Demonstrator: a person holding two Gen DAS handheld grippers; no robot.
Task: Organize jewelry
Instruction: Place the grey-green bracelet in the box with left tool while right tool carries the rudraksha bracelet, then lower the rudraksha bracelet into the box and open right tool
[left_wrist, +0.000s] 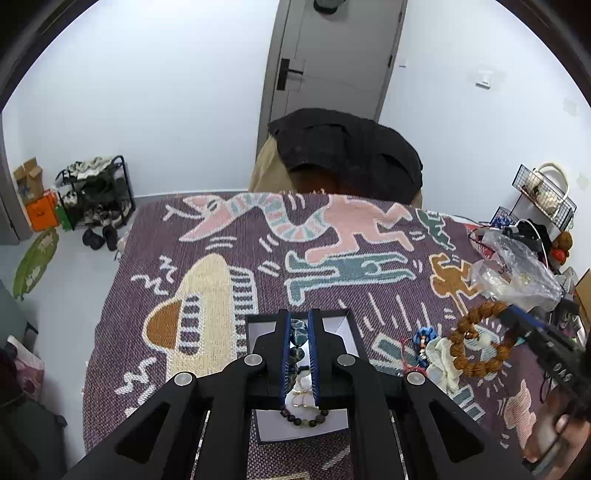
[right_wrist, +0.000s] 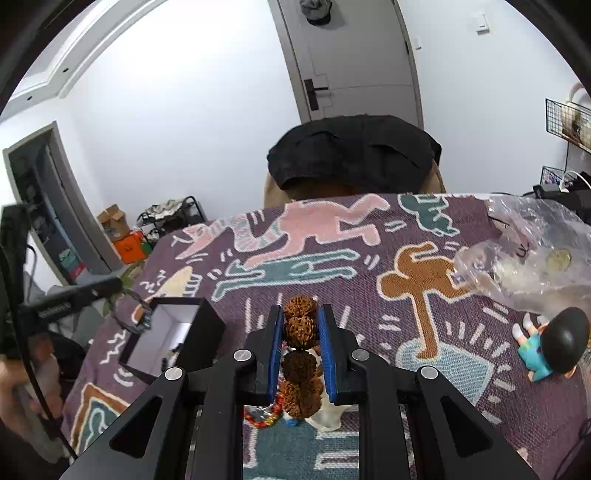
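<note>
Left tool (left_wrist: 299, 354) clamped on teal stone bracelet (left_wrist: 297, 338), apparently over box (left_wrist: 341, 325); right tool (right_wrist: 301, 354) clamped on brown seed bracelet (right_wrist: 300, 328).

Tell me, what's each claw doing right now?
Left gripper shut on blue-green stone bracelet, over open box. Right gripper shut on brown bead bracelet, lifted off blanket. Nothing blocking the box.

Each camera rides its own hand-held gripper, looking forward and down over the patterned surface (left_wrist: 229, 236) from close range. Both views share the open box (left_wrist: 345, 325) and the grey door (left_wrist: 332, 55).
</note>
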